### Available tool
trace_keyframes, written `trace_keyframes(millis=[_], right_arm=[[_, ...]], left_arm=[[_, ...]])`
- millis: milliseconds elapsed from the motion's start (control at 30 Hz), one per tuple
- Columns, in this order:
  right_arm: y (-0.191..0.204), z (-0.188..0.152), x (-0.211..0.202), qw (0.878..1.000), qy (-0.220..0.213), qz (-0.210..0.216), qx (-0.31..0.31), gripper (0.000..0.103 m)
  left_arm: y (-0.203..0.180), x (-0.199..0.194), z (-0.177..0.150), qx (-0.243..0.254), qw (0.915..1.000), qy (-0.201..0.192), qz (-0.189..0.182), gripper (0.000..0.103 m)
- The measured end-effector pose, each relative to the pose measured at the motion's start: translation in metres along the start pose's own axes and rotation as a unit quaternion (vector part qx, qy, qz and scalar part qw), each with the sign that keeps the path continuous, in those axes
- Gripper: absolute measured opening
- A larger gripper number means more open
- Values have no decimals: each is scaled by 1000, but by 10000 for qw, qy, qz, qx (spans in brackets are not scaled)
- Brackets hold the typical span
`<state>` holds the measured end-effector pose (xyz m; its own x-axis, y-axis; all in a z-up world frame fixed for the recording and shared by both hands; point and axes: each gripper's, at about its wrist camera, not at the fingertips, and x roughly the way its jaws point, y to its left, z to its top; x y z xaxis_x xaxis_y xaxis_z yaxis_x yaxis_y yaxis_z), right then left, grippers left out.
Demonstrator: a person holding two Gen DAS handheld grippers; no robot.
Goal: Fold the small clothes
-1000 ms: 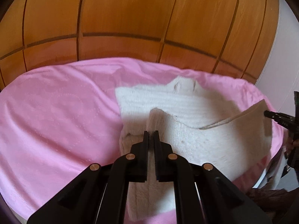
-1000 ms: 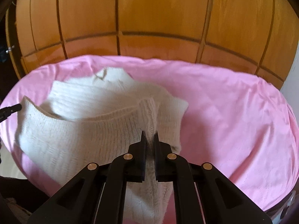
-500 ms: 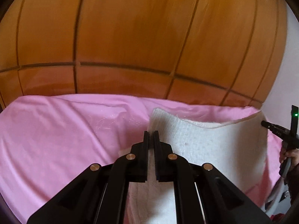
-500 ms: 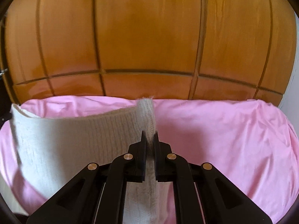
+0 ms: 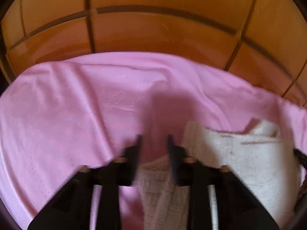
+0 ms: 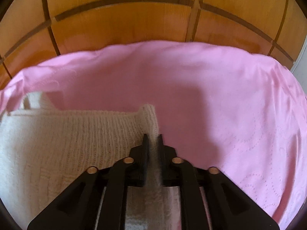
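Lowered onto the sheet [image 6: 230,95], sweater [image 6: 67,134]; both claws opening, right claw [image 6: 152,137] straddling knit.

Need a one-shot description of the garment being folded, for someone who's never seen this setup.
Find the wooden panelled wall, then the pink sheet spread below it. The cream knit sweater lies on that sheet: the only pale, ribbed, woolly thing against smooth pink.

We find no readable text, label, brand, number or sign in either view. The pink sheet [image 6: 220,99] carries only a faint stitched pattern of dotted curves, no letters. The cream knit garment [image 6: 67,138] on the sheet shows plain ribbing, and the wooden panelling [image 6: 124,19] behind the sheet bears no writing.
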<state>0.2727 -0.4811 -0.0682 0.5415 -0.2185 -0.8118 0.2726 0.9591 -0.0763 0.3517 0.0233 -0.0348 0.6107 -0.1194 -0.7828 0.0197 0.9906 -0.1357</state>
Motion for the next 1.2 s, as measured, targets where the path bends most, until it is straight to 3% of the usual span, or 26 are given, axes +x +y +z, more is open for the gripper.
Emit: trace_keyframes(millis=[33, 67, 133, 233, 367, 467, 600, 700, 833, 967, 1067, 1100, 1200], right_arm=[[-1, 1, -6, 9999, -98, -10, 27, 47], [-2, 3, -14, 9996, -269, 4, 56, 50], [0, 4, -32, 9987, -501, 110, 57, 50], [16, 4, -55, 9958, -689, 594, -52, 50], [62, -7, -64, 9905, -576, 1113, -569, 50], [102, -21, -54, 9839, -200, 1500, -956, 50], [137, -31, -32, 9792, 17, 1487, -1383, 50], [144, -19, -12, 9833, 7, 1352, -1216, 50], [143, -9, 14, 9884, -49, 1209, -915, 51], [141, -18, 12, 9891, -350, 1136, -873, 52], [137, -18, 8, 9885, -309, 1255, -779, 55], [134, -17, 4, 9885, -280, 1274, -759, 56], [126, -18, -13, 9888, -223, 1314, -673, 70]], left_arm=[[2, -9, -1, -81, 9999, -137, -62, 32], [1, -19, -2, -71, 9996, -248, -130, 31], [-7, -37, -7, 70, 9982, -465, -363, 31], [-35, -58, -21, 634, 9923, -663, -833, 30], [-86, -51, -47, 1588, 9803, -413, -1096, 24], [-107, -28, -59, 1851, 9752, -92, -1211, 24], [-119, 3, -55, 1779, 9787, 117, -1021, 25], [-117, 36, -38, 1490, 9855, 344, -738, 26], [-114, 49, -38, 1361, 9880, 199, -706, 26], [-107, 39, -41, 1115, 9905, 228, -769, 26], [-104, 18, -44, 1035, 9929, 180, -558, 28], [-102, 7, -47, 1009, 9938, 89, -464, 36], [-89, -26, -57, 880, 9951, -188, -408, 40]])
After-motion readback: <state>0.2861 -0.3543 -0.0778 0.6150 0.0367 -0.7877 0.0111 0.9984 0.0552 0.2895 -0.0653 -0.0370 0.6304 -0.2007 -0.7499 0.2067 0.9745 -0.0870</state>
